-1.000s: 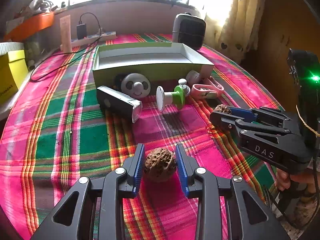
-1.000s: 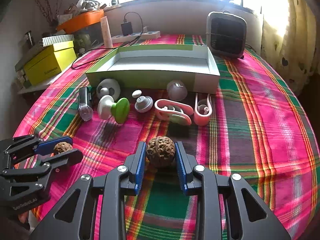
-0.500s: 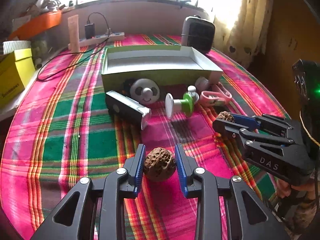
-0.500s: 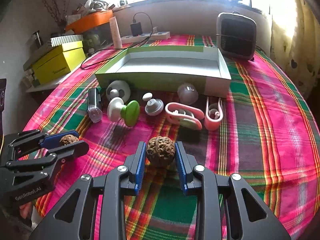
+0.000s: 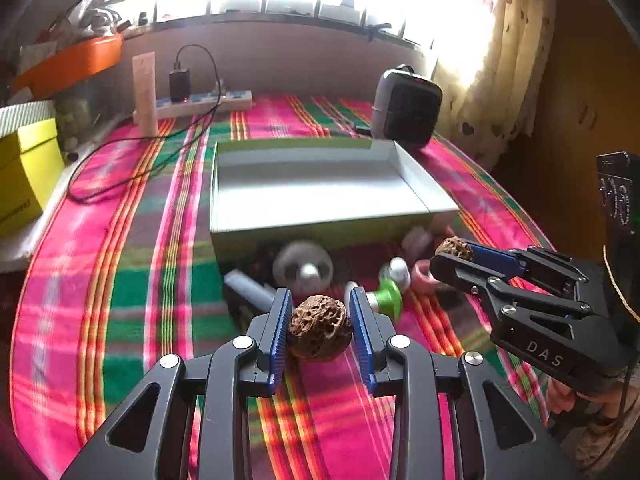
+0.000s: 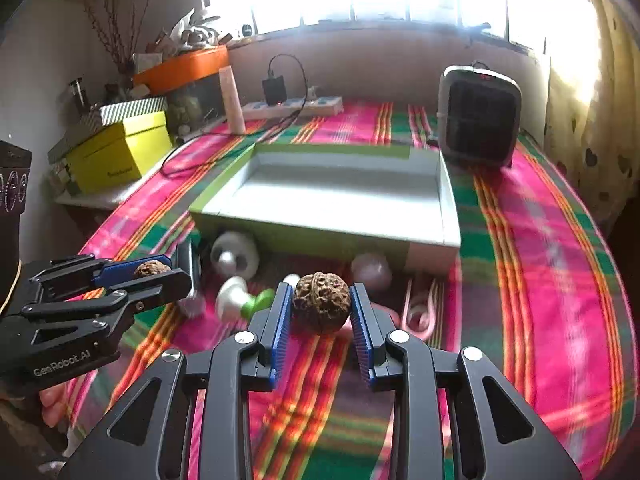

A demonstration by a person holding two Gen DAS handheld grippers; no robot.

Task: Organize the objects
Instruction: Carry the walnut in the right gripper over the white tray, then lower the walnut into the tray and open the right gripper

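1. Left tongs of mine grip a walnut between blue pads, above the plaid surface.
2. Right tongs clamp a second nut.
3. Box sits beyond both, toys blurred before it, perhaps a green-white spool.

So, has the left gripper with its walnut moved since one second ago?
Yes. The left gripper carried its walnut forward, toward the open box.
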